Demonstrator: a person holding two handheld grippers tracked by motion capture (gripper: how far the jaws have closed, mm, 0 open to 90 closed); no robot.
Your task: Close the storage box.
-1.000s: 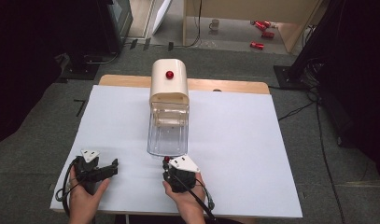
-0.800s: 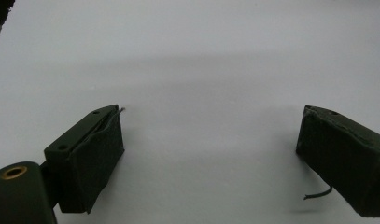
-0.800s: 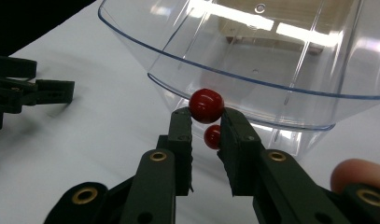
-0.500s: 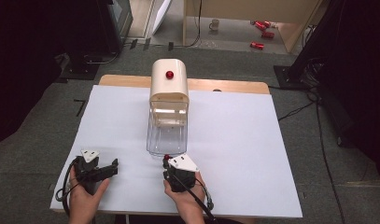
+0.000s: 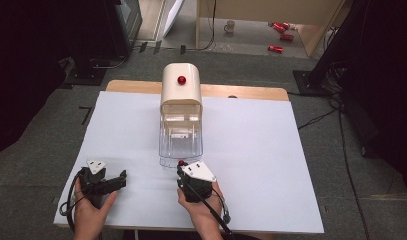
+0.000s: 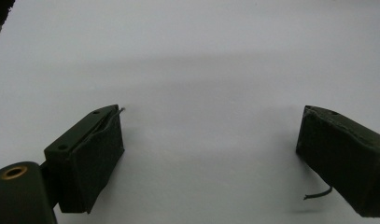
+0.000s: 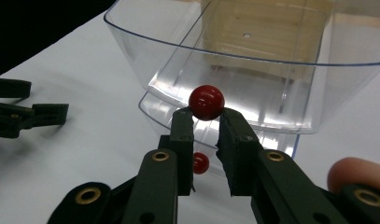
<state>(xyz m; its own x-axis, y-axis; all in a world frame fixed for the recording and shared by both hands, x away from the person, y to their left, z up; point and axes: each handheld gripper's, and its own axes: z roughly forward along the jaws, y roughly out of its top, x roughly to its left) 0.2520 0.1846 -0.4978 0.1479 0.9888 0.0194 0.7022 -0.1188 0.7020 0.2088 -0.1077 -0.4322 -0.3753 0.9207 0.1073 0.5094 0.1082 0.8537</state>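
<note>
Right gripper view: right hand-held gripper (image 7: pixel 206 119) pinches a red ball (image 7: pixel 206 102) at its very fingertips, just before the clear bin (image 7: pixel 253 79) of the dispenser (image 5: pixel 181 92). Such a shallow grip could let the ball squirt free and roll across the desk (image 5: pixel 271 150). Left hand-held gripper (image 6: pixel 211 154) rests wide open, empty.

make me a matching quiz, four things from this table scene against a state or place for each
Things:
1. left gripper
2. right gripper
3. clear bin
4. red ball

States or places:
a. pinched at the fingers' tips
b. shut on the ball
c. open over bare white table
d. sits at the front of the cream machine

Pairs: 1-c, 2-b, 3-d, 4-a
</note>
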